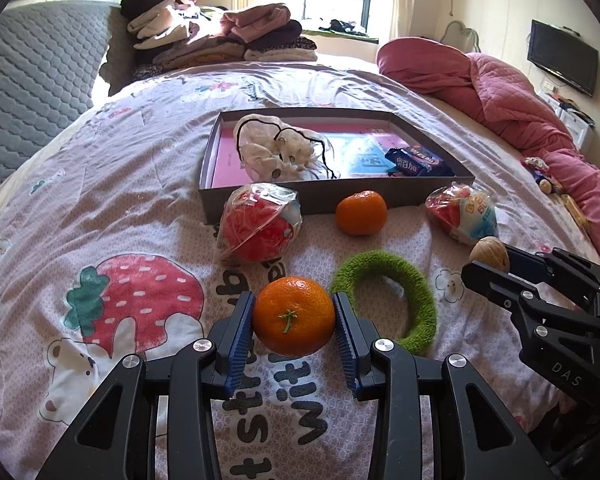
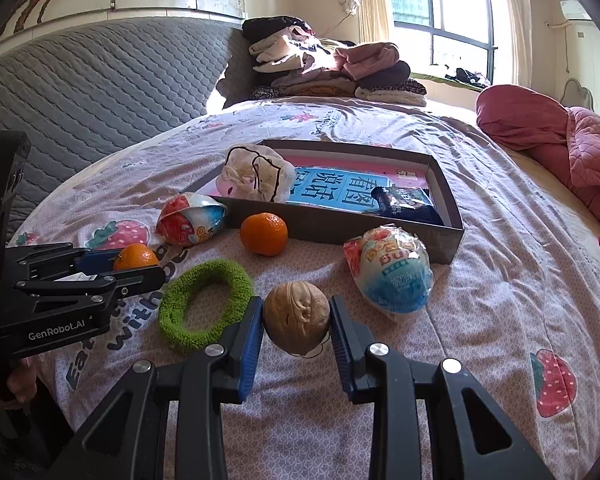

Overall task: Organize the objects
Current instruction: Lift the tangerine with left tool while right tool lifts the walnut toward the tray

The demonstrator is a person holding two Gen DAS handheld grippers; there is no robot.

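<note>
Tangerine (image 1: 293,316) sits clamped between the left gripper (image 1: 294,320) fingers just above the bedspread (image 1: 140,208); walnut (image 2: 297,317) is pinched the same way by the right gripper (image 2: 297,322), both likely bound for the grey box (image 1: 380,194) beyond. Green fuzzy ring (image 1: 388,300) lies between the two. A second tangerine (image 1: 361,213) and two wrapped snack packs wait against the box's front wall.

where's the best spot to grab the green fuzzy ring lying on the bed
Pinch the green fuzzy ring across one arc of its band, one finger in the hole and one outside, coming from above. It lies flat on the bedspread, so its near arc, clear of other things, looks easiest.
</note>
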